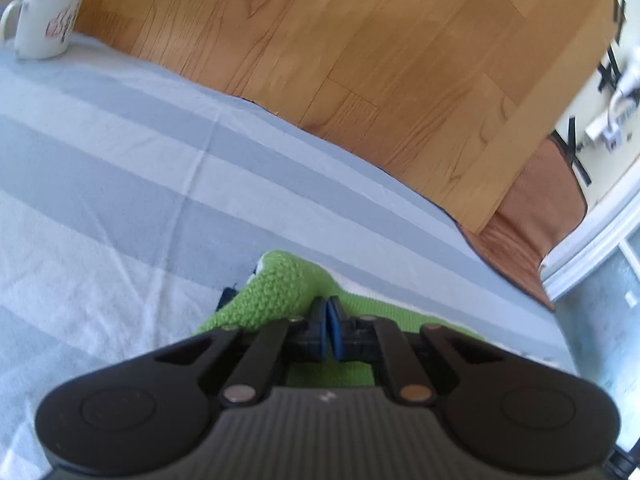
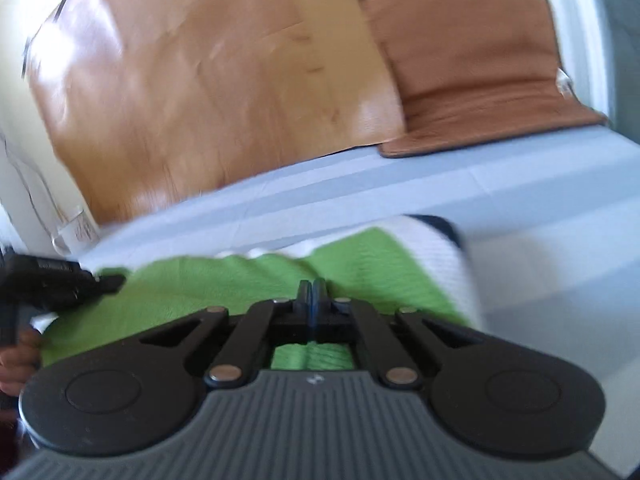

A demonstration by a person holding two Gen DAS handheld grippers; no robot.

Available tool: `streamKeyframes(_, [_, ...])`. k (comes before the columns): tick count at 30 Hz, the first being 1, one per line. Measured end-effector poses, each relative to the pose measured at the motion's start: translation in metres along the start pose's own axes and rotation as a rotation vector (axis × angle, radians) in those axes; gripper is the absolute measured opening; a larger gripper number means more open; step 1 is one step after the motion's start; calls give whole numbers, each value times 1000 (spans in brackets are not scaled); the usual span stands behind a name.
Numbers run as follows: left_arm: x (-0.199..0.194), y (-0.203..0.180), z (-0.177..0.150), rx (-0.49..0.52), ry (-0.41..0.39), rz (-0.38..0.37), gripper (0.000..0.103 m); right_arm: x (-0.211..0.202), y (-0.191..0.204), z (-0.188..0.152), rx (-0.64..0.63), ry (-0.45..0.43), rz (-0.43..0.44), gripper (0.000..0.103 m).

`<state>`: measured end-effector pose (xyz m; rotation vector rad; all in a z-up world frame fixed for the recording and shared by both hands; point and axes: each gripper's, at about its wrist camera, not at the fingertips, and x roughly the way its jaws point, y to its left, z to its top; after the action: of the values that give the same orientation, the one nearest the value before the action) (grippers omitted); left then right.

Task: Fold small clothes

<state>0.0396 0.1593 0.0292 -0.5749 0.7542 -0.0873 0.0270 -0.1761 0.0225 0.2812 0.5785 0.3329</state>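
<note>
A green knitted garment [image 1: 276, 288] with a white panel [image 2: 432, 248] and dark trim lies on a blue-and-white striped cloth [image 1: 120, 160]. In the left wrist view my left gripper [image 1: 326, 316] is shut, its blue pads pinching a raised bunch of the green knit. From the right wrist view my right gripper [image 2: 313, 286] is shut on the green garment [image 2: 240, 280] near its front edge, with creases running to the fingertips. The left gripper [image 2: 116, 280] also shows there, at the garment's left edge. The picture is blurred.
A white enamel mug [image 1: 44, 20] stands at the far left corner of the striped cloth. A wooden board [image 1: 360, 60] rises behind the cloth, and a brown cushion [image 2: 472, 60] lies at the far right. A hand [image 2: 16, 356] shows at the left edge.
</note>
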Motion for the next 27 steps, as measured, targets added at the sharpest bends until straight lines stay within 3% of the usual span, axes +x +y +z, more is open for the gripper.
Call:
streamKeyframes(2, [-1, -8, -3, 44, -21, 31, 6, -6, 4, -4, -76, -36, -67, 0])
streamKeyframes(5, [1, -21, -9, 124, -53, 82, 6, -3, 0, -5, -55, -40, -49, 0])
streamKeyframes(8, [-4, -25, -10, 124, -49, 106, 6, -2, -2, -3, -25, -30, -24, 0])
streamKeyframes(9, [-9, -26, -10, 107, -46, 106, 8, -4, -5, -2, 8, -21, -4, 1])
streamKeyframes(10, [-15, -28, -11, 92, -51, 108, 18, -6, -8, -2, 51, -12, 20, 1])
streamKeyframes(13, [-41, -43, -24, 134, -125, 122, 48, -26, -13, -6, 140, -19, 75, 12])
streamKeyframes(16, [-59, -67, -42, 224, -159, 83, 51, -58, -19, -13, 175, -91, 93, 34])
streamKeyframes(17, [-60, -73, -48, 248, -149, 69, 51, -66, -24, -14, 198, -108, 84, 48])
streamKeyframes(21, [-38, -81, -65, 279, -49, 69, 50, -76, -48, -22, 344, -102, 80, 66])
streamKeyframes(23, [-27, -78, -74, 307, -50, 100, 50, -68, -59, -28, 424, -51, 92, 66])
streamKeyframes(25, [-23, -88, -84, 406, -79, 157, 51, -53, -64, -34, 491, 4, 128, 66])
streamKeyframes(27, [-20, -101, -95, 477, -100, 220, 51, -45, -55, -32, 461, 4, 152, 64])
